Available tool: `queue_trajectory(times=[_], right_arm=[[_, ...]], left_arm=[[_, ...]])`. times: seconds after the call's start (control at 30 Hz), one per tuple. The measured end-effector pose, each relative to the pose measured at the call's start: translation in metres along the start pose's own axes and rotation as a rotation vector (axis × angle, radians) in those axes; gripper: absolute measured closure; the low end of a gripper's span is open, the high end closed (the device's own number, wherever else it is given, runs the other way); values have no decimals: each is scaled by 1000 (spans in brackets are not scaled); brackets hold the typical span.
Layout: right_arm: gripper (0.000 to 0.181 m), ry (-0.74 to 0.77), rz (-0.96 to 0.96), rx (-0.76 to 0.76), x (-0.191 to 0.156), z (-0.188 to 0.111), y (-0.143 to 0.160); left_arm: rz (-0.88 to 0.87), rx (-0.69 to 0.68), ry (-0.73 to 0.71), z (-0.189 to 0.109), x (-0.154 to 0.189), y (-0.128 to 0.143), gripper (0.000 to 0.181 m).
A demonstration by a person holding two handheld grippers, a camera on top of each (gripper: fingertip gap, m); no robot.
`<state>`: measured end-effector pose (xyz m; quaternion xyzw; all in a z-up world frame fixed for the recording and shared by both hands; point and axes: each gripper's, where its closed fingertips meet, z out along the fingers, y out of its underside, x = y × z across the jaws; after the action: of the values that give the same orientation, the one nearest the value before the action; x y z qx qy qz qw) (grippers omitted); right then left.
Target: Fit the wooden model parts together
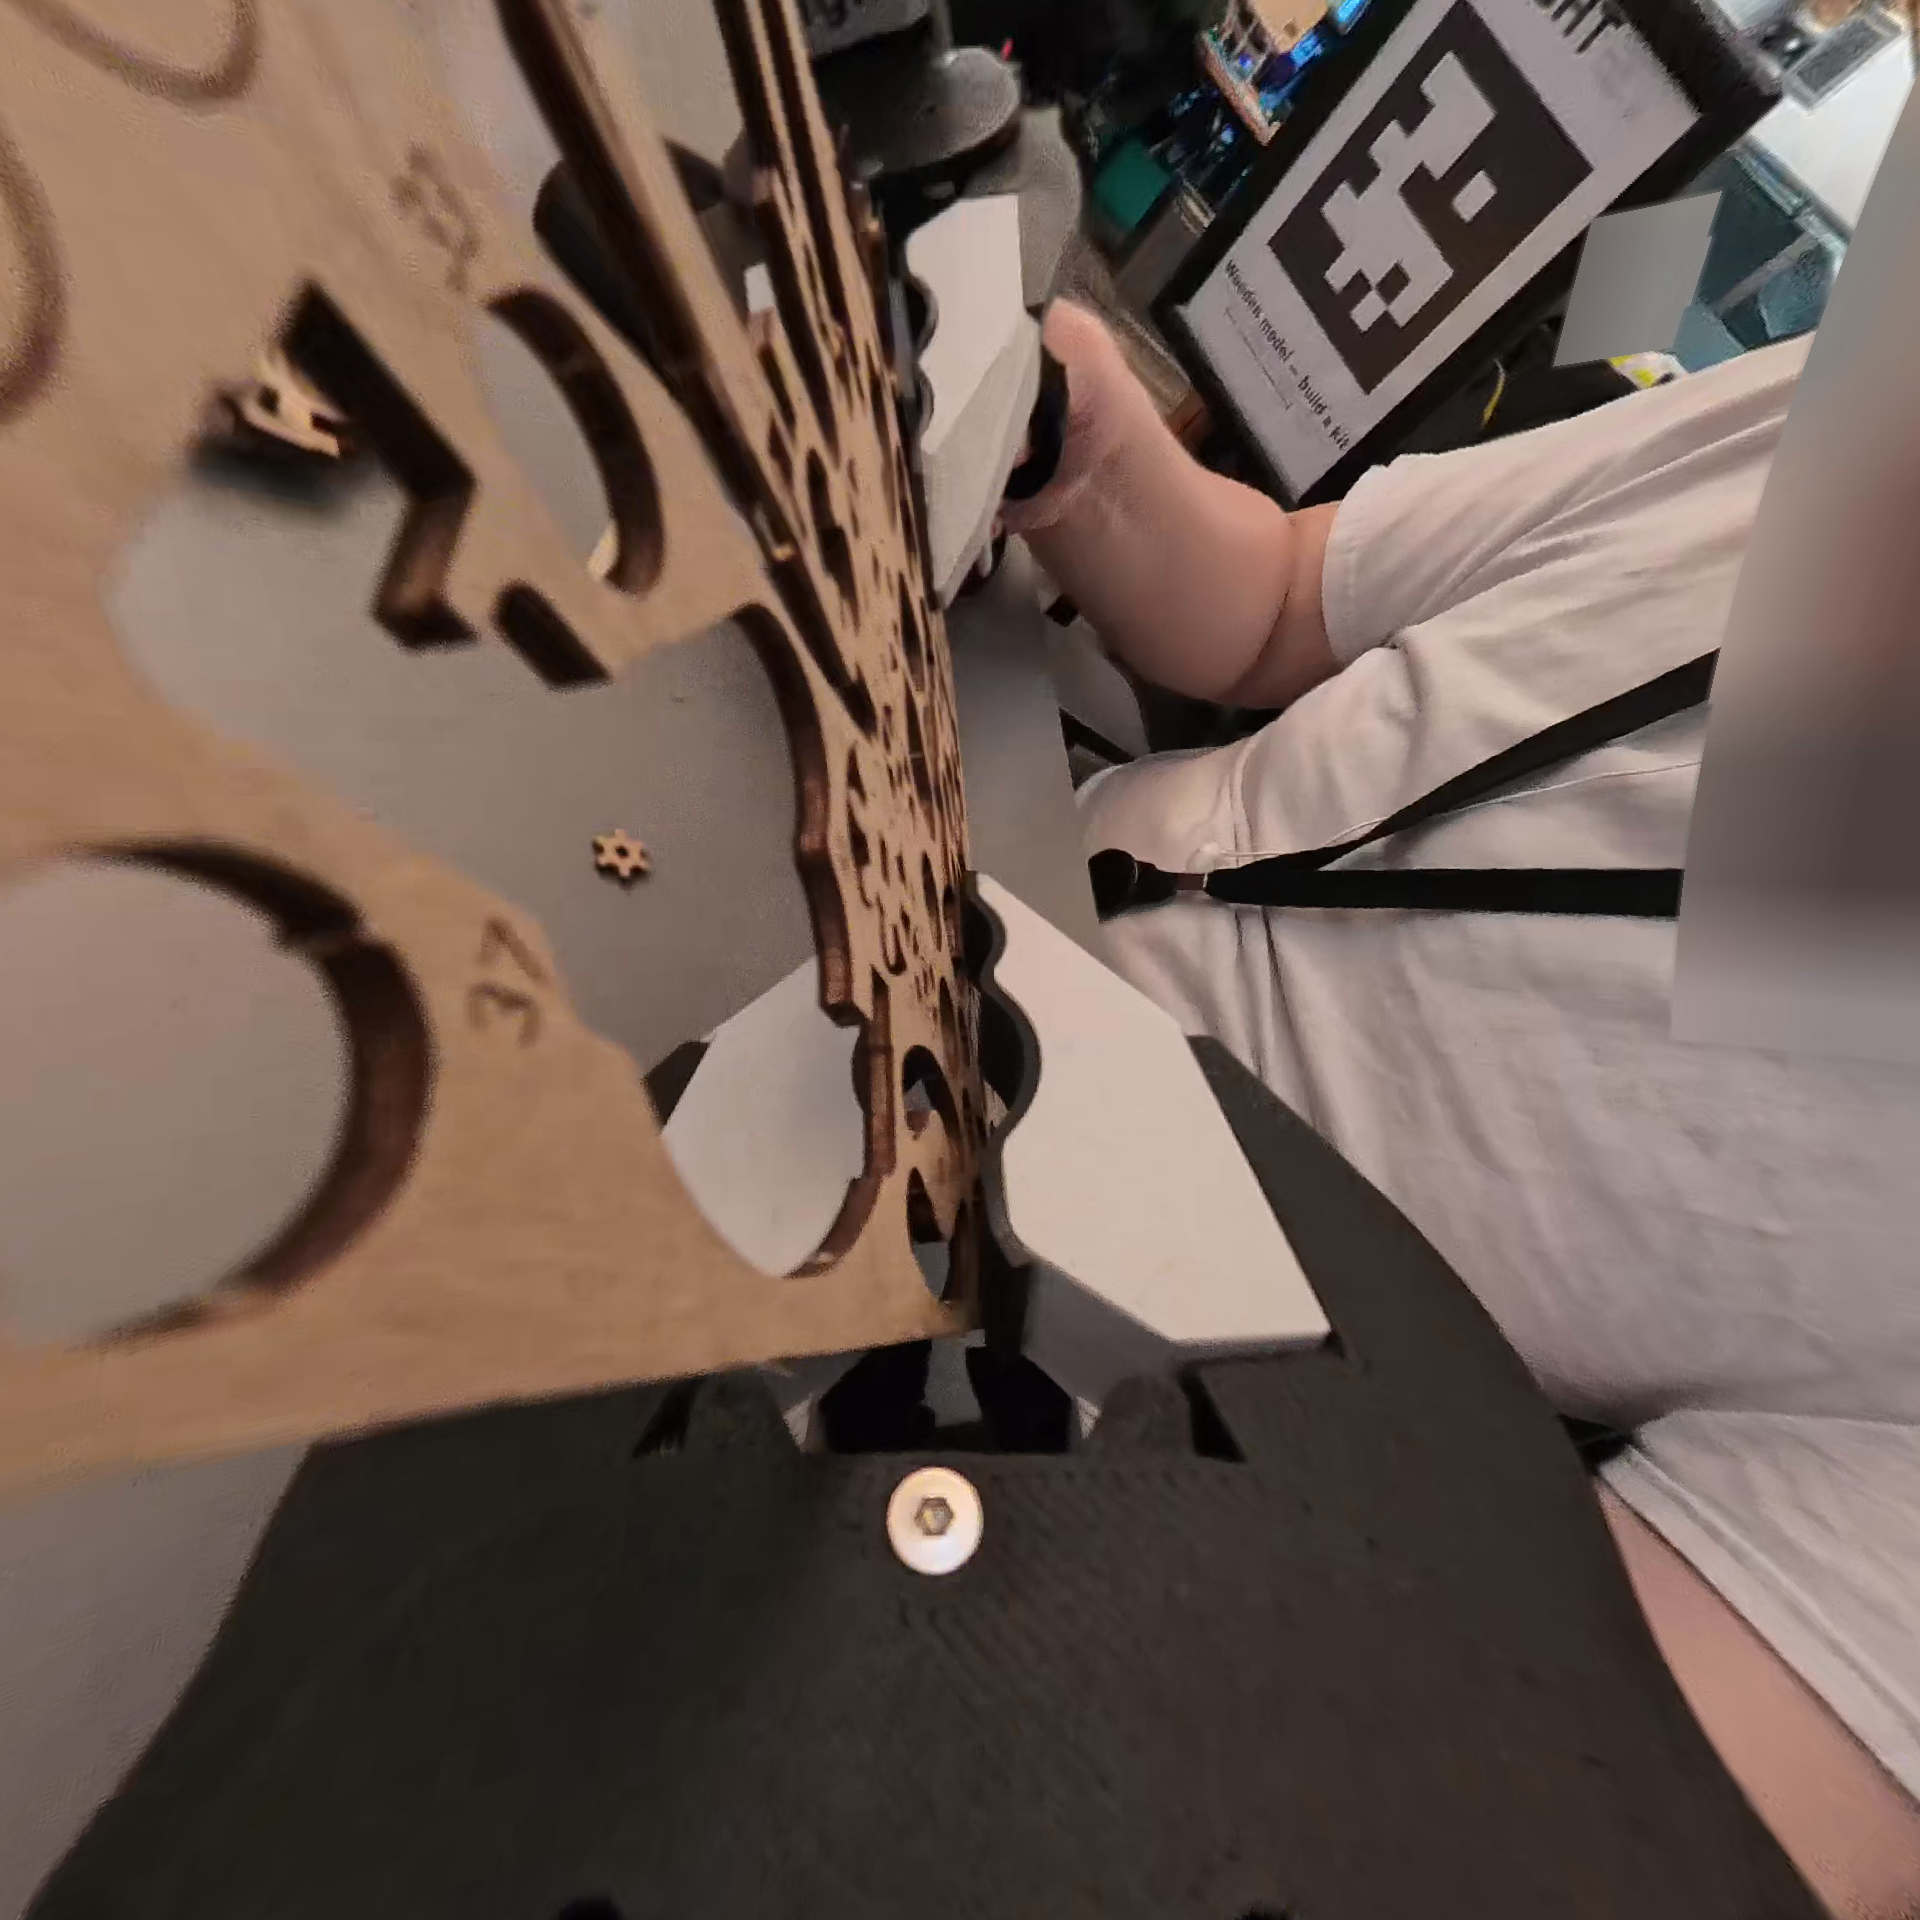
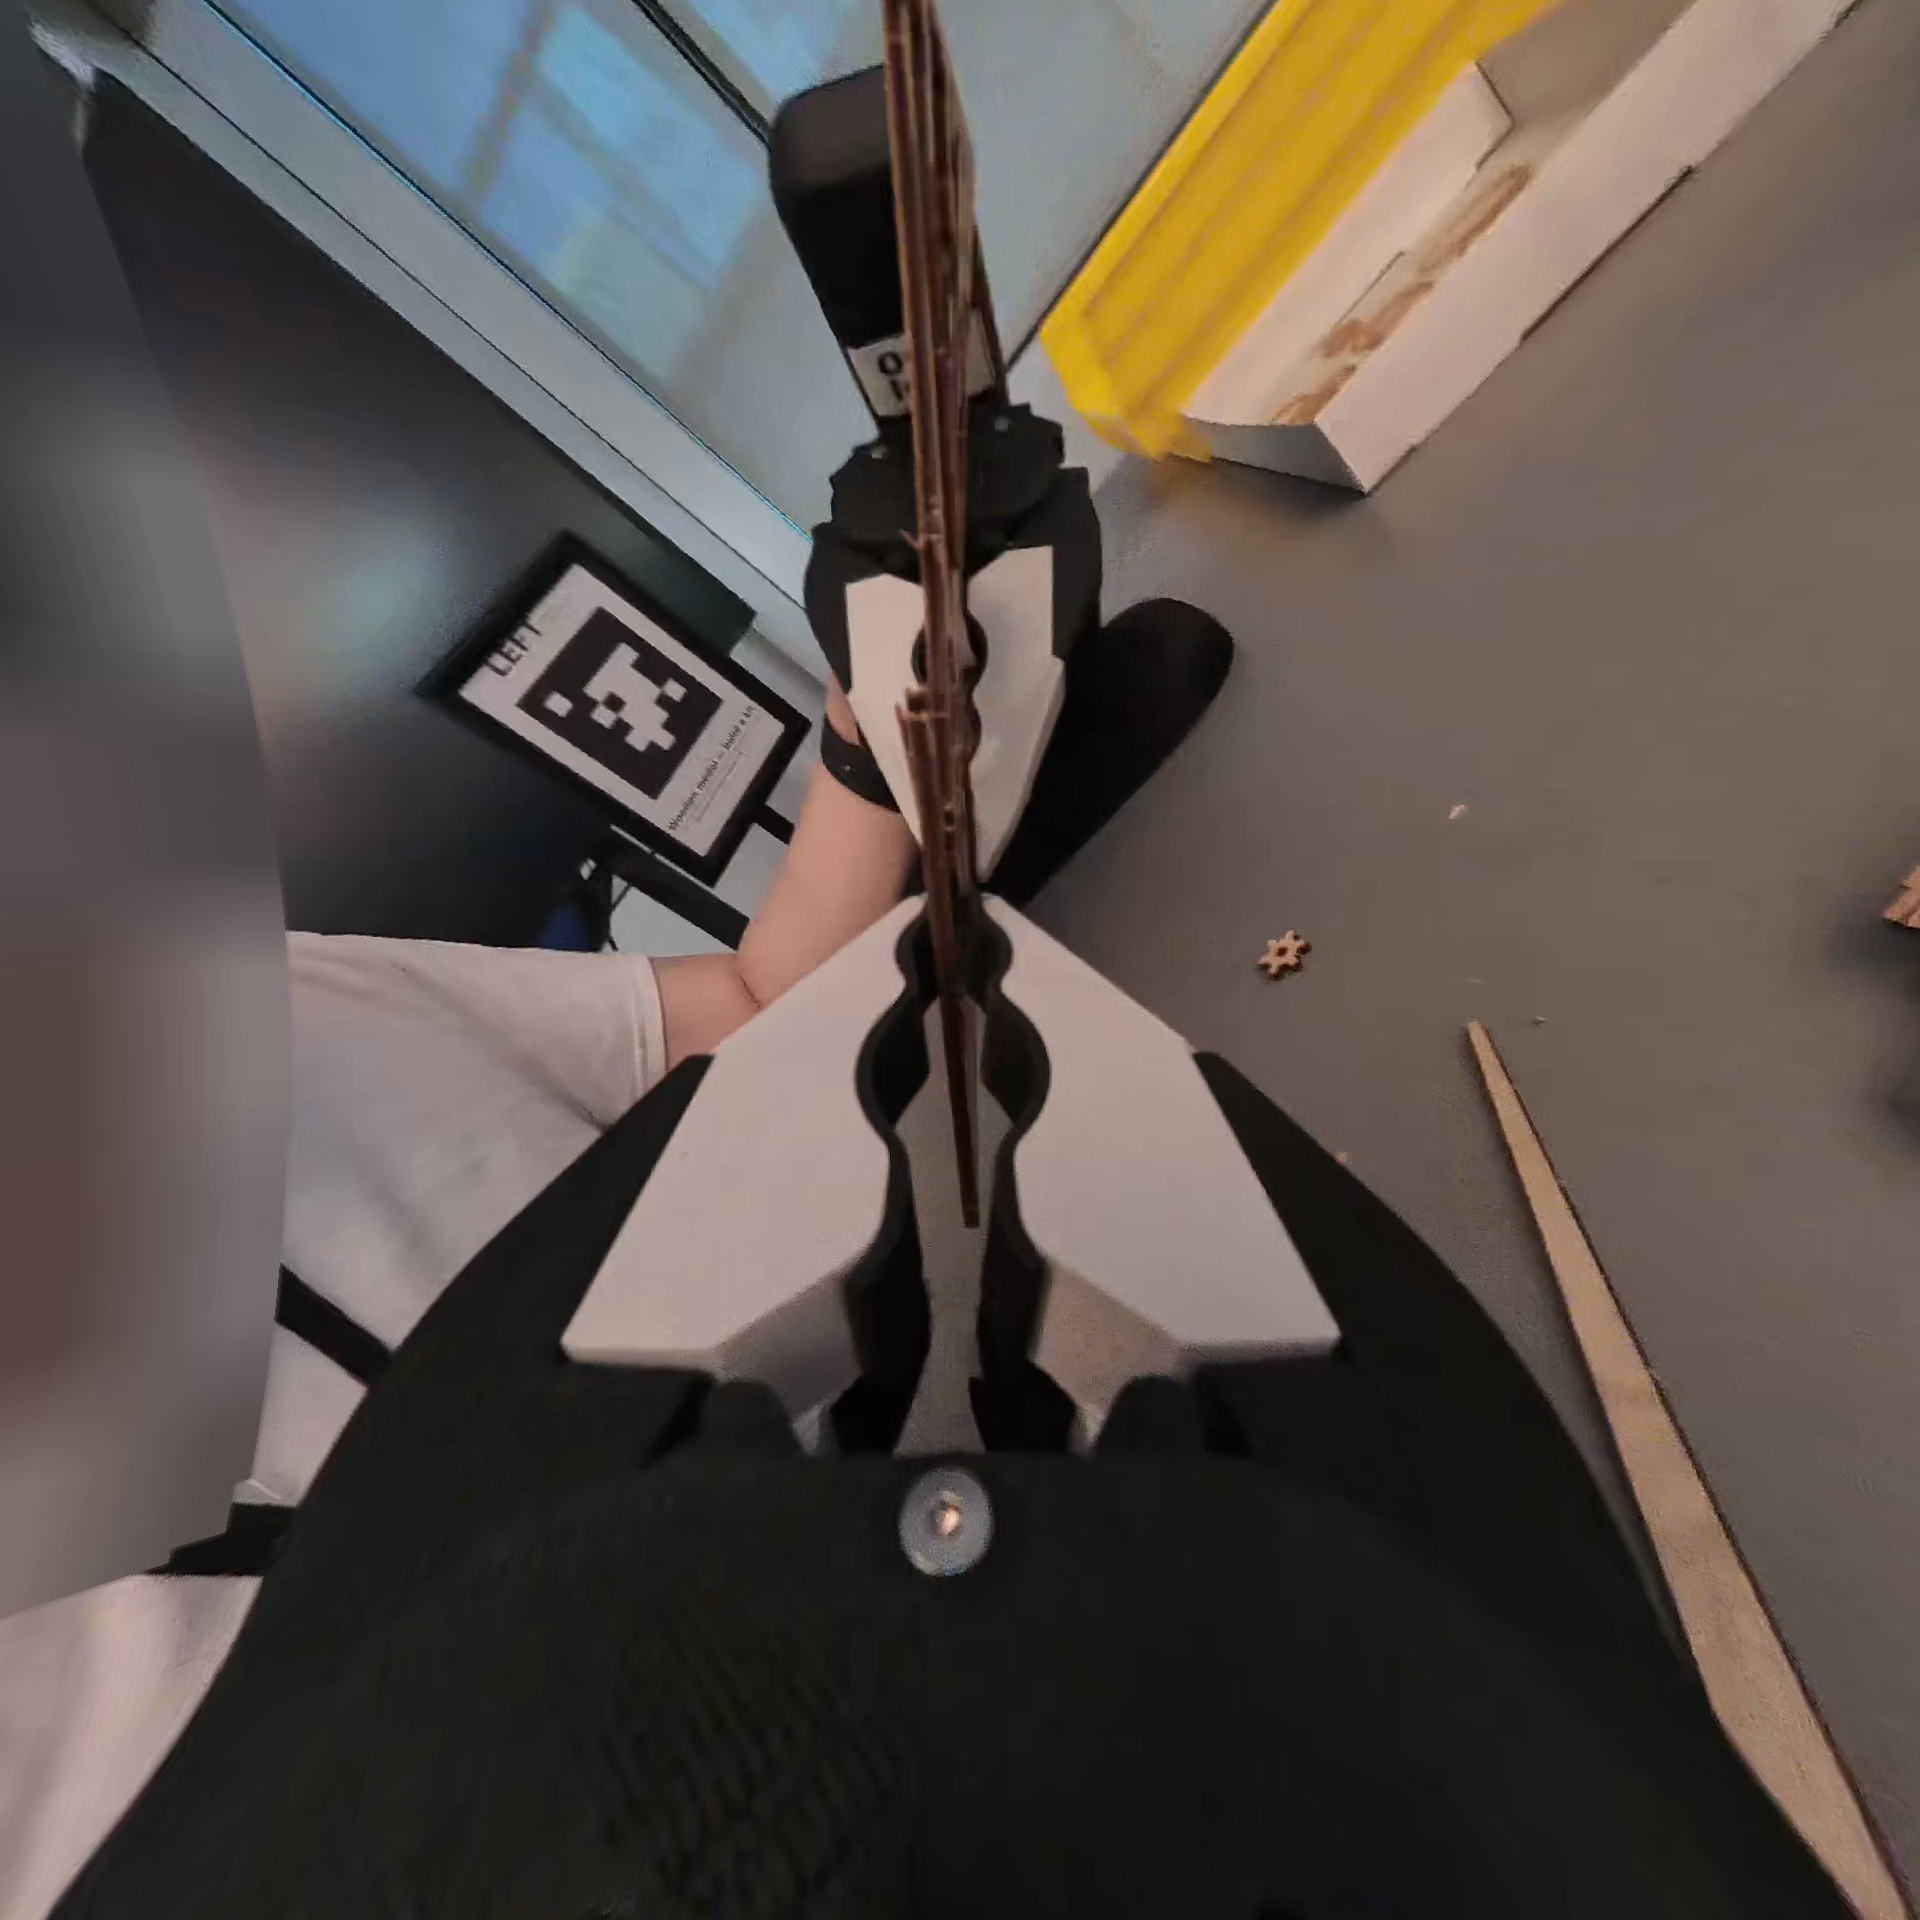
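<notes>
Both claws pinch the same stack of laser-cut wooden sheets (image 1: 862, 727), held edge-on above the grey counter (image 2: 1558, 831): left claw (image 1: 971, 935) clamps one edge, right claw (image 2: 951, 935) the opposite edge, facing it.

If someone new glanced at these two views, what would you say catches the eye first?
The laser-cut wooden sheets, full of cut-outs, fill the left wrist view, clamped edge-on in the left gripper. The right gripper pinches the same stack opposite. A tiny wooden gear lies loose on the grey table.

Engraved numbers mark the wooden sheet (image 1: 312, 644) — printed lines edge both framed marker signs (image 1: 1434, 208) (image 2: 623, 707).
</notes>
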<state>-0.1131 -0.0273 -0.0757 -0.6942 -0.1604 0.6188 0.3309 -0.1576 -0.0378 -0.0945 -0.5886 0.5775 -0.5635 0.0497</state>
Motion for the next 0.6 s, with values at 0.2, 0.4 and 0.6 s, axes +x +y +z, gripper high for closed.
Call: queue_trajectory(times=[0.2,0.4,0.6], right_arm=[[181,-59,-40,-12,-15,0,2],[181,-113,13,-20,-21,0,3],[181,160,-159,-90,8,0,7]], left_arm=[[16,9,64,1,9,-2,181],[54,5,69,1,13,-2,180],[-15,-31,-41,3,-9,4,180]])
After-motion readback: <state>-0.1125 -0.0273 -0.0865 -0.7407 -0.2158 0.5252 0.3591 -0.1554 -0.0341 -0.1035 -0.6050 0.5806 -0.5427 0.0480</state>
